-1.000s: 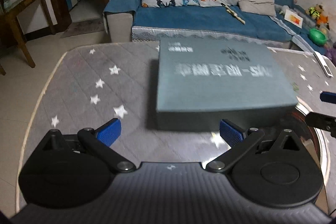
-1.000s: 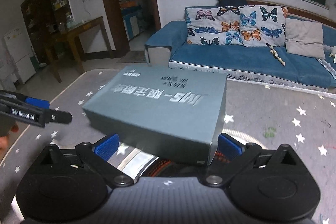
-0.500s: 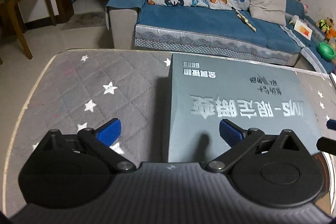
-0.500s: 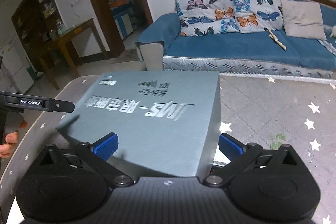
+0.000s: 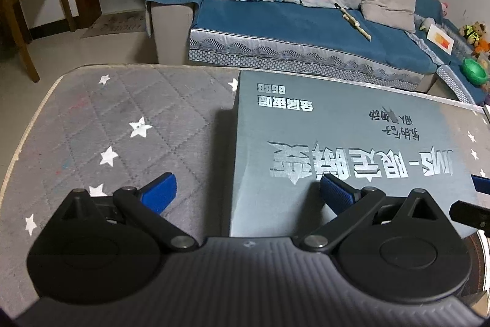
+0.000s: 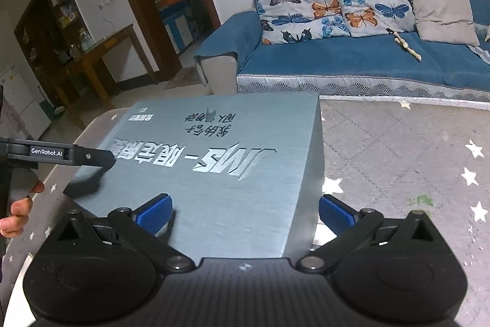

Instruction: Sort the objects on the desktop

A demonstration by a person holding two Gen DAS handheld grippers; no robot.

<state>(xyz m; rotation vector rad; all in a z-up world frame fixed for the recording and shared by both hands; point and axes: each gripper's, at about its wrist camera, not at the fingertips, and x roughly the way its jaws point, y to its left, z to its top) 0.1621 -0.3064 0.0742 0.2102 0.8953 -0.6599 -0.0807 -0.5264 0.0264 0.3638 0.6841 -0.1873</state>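
A large grey box with silver lettering [image 5: 352, 149] lies flat on the grey star-patterned table cover [image 5: 107, 127]; it also shows in the right wrist view [image 6: 220, 161]. My left gripper [image 5: 246, 192] is open, straddling the box's near left edge, right finger over the lid. My right gripper [image 6: 245, 212] is open, straddling the box's near right edge, left finger over the lid. The left gripper's finger [image 6: 88, 157] shows over the box's left corner in the right wrist view. The right gripper's fingertip [image 5: 480, 184] shows at the left wrist view's right edge.
A round dark object with a shiny rim [image 5: 480, 259] lies partly under the box at the right. A blue sofa with butterfly cushions [image 5: 291, 20] stands behind the table. A wooden side table [image 6: 101, 51] stands at the far left.
Both grippers have moved forward and lower, so the box fills more of each view. Each gripper now has one finger over the lid. The jaws stay open.
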